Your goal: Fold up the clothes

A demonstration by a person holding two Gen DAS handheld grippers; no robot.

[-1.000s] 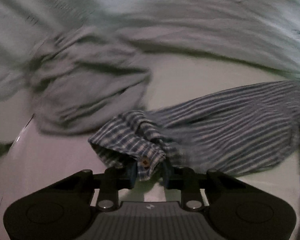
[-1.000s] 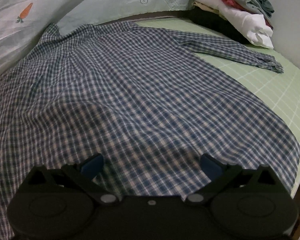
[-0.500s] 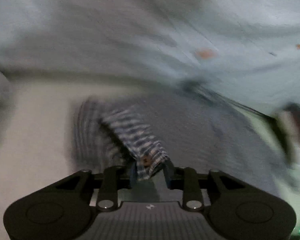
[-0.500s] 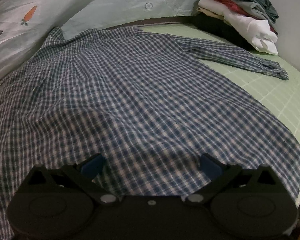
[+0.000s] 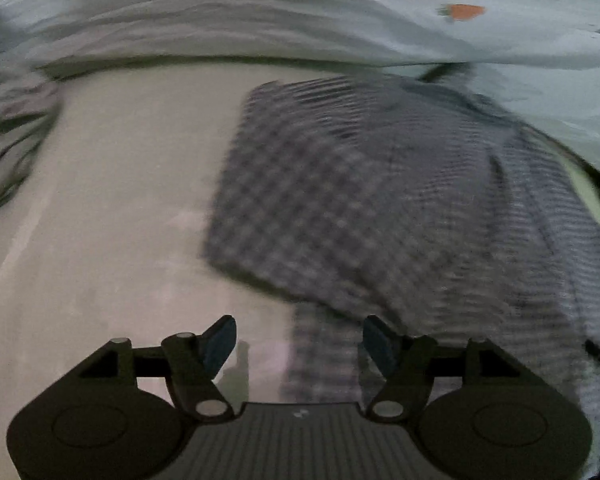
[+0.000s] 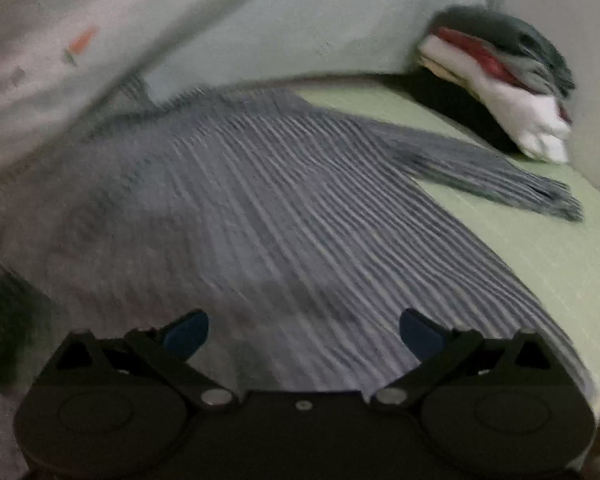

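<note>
With both the left gripper (image 5: 299, 342) and right gripper (image 6: 304, 330) spread wide and holding nothing, the blue-and-white checked cotton shirt (image 6: 284, 208) lies flat ahead of them, one sleeve folded across its back, so the outstretched far-right sleeve (image 6: 496, 178) likely wants pinching at its cuff.

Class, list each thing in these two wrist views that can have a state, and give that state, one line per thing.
Left tongs: open, holding nothing, a strip of checked cloth lying between the fingers.
Right tongs: open, empty, over the shirt's hem.
Checked shirt: spread flat on the bed, one sleeve stretched out to the side.
Left side of shirt: folded in over the body.
Stack of clothes: folded, piled by the wall.
</note>
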